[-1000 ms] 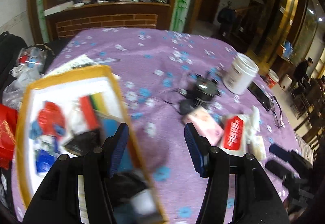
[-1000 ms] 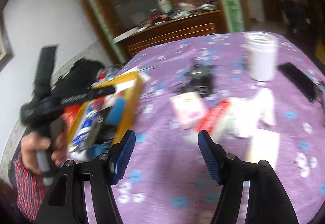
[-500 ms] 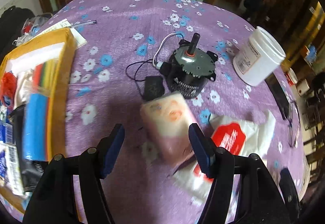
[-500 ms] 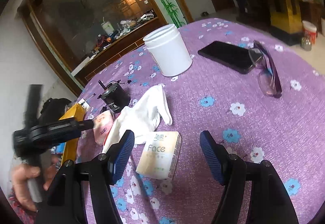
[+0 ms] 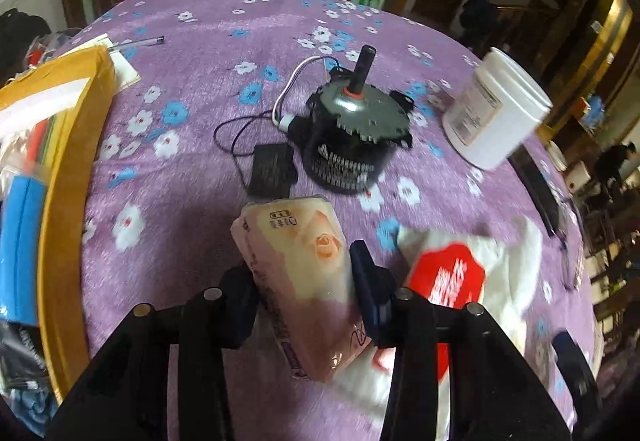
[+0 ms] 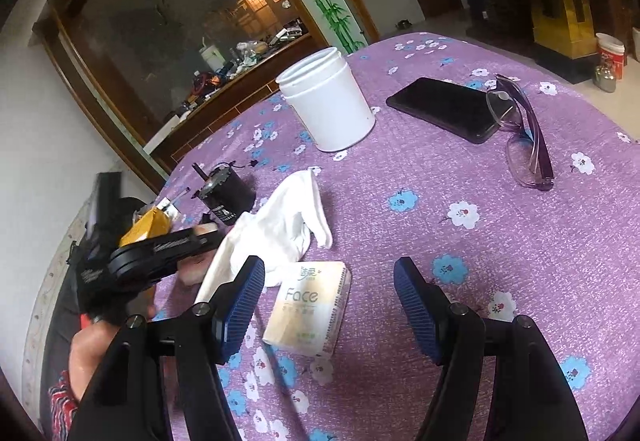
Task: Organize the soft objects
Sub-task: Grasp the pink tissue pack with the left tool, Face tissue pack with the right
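A pink tissue pack (image 5: 296, 257) lies on the purple flowered tablecloth (image 5: 208, 53). It sits between the fingers of my left gripper (image 5: 300, 261), whose jaws are closing, the pads pressing its two long sides. To its right a red-and-white tissue pack (image 5: 448, 281) rests on a white glove (image 6: 288, 217). My right gripper (image 6: 328, 269) is open and hovers just above a cream "Face" tissue pack (image 6: 310, 307), which lies between and below its blue pads, untouched. The right wrist view shows the left gripper's black body (image 6: 160, 253) held by a hand at the left.
A black motor (image 5: 352, 145) with its cord and adapter (image 5: 272, 169) stands beyond the pink pack. A white jar (image 5: 492, 113) is at the right. A phone (image 6: 444, 109) and purple glasses (image 6: 520, 137) lie farther right. A yellow box (image 5: 72, 161) of assorted items fills the left edge.
My left gripper swung from over the yellow box to the pink pack, dropped around it and narrowed its jaws. My right gripper swung right and settled over the "Face" pack, still open.
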Available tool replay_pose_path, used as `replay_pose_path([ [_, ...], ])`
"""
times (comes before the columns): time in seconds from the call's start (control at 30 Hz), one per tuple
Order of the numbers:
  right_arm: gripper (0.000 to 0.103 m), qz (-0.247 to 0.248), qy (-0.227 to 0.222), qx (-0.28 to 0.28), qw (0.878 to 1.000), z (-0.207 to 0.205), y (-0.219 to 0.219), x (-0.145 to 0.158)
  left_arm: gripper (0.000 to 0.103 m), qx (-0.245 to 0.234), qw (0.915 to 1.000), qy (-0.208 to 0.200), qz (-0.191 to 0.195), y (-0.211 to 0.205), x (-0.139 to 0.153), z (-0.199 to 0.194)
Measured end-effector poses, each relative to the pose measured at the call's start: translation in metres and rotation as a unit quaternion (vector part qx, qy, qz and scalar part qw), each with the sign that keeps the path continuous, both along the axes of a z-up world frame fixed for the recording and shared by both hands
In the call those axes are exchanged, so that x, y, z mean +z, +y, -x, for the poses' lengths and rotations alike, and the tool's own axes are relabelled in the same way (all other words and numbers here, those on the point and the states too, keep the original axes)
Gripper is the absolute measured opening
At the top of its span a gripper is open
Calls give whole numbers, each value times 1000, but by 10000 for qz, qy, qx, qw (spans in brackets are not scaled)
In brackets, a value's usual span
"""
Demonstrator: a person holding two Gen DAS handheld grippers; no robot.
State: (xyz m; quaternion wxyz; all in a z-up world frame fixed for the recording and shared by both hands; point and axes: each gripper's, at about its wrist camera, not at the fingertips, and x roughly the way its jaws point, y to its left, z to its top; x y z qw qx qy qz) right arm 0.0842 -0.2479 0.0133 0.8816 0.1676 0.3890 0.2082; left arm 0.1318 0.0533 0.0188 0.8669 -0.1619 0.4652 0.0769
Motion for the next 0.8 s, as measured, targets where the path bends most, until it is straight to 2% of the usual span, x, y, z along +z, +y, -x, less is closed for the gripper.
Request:
replay_pose_path([
  [0.1,70,145,47,14,9999,-2,4,-3,32,-191,9997,-170,-35,0,9,16],
  [0.23,70,488,118,213,9985,-2,20,-8,31,-370,9977,-513,-223,-4,15,32],
  [0.53,70,1406,115,379,9893,5,57,-14,27,-622,9956,-634,-303,-6,19,33],
  [0.63,69,1746,199,470,9833,3,75,-18,27,-589,9957,-645,-320,-5,17,33],
  [0.73,69,2297,169,460,9720,2,93,-22,27,-606,9959,-585,-330,-4,14,30],
  [0.8,65,2490,109,378,9677,4,97,-23,27,-508,9964,-578,-350,-3,11,29],
])
